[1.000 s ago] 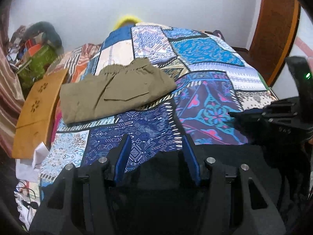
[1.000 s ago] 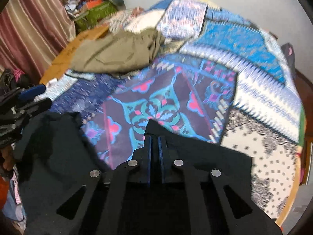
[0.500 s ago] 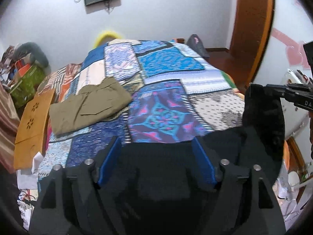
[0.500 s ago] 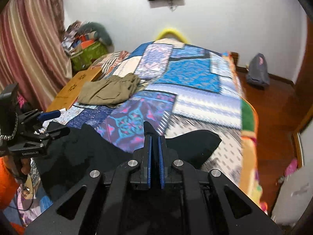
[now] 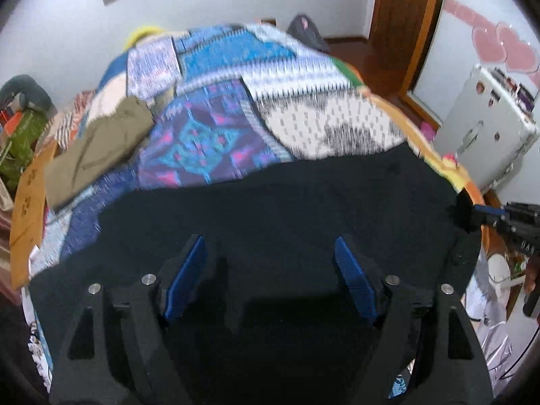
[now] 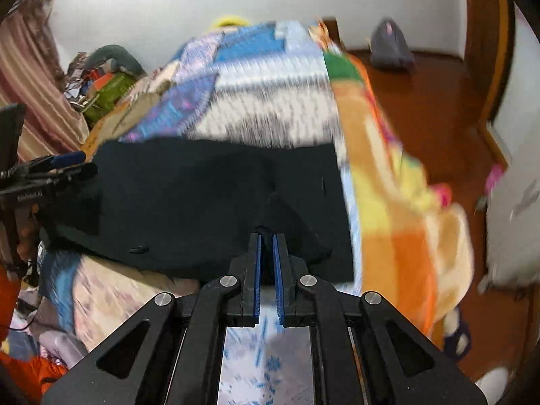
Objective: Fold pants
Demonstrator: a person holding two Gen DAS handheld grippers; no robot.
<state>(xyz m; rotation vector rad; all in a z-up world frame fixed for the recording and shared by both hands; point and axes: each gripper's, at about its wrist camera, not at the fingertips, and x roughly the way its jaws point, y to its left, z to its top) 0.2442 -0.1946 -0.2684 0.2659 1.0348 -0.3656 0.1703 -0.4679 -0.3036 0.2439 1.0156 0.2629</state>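
bed: patchwork quilt [image 5: 216, 141] covering the bed, both views motion-blurred
room: white wall behind, wooden floor [image 6: 435, 108] on the right side
black pants [image 5: 270, 209]: lying spread across the near end of the bed
left tool [image 5: 270, 270]: fingers standing wide apart over the black fabric, gripping nothing
right tool [image 6: 266, 263]: fingers nearly together, pinching a raised peak of the black pants at their edge
count: 2 tools, 1 black pants, 1 olive garment [image 5: 94, 148] lying folded farther back on the left
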